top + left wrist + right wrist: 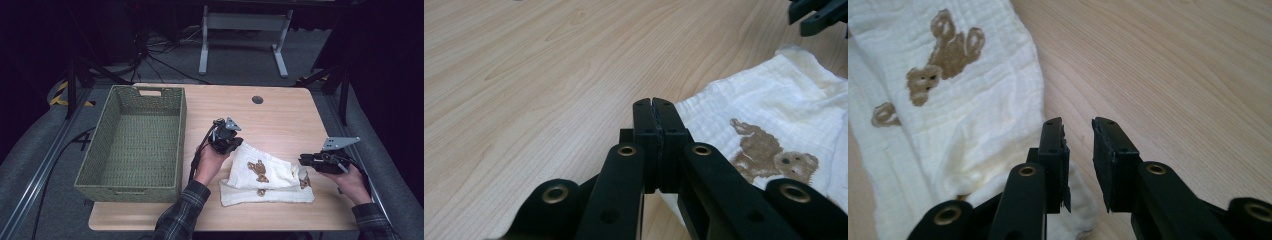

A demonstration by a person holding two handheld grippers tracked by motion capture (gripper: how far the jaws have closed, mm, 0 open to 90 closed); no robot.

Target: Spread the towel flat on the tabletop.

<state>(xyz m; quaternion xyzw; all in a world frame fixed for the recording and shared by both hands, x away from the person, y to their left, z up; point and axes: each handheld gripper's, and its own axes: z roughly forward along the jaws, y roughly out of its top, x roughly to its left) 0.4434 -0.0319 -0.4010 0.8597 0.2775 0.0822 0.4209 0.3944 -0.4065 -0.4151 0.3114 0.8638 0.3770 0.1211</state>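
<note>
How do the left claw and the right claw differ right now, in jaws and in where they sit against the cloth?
The left claw has its jaws pressed flat together with nothing between them; the right claw shows a clear gap, also holding nothing. In the high view the left claw sits at the upper left corner of the white cloth, the right claw at its right edge. Both are black and hand-held, low over the wooden table.

Cloth [267, 176]: we see its near left corner hidden under the left gripper [655, 107] in the left gripper view; its right side is cut off by that frame's edge.
Right gripper [1078, 125]: its bodies run off the bottom of its own view; in the left gripper view we catch its tips alone at the top right corner.
Brown prints: too small in the high view for us to name.
Basket [131, 186]: we cannot see its near wall's inside.
</note>
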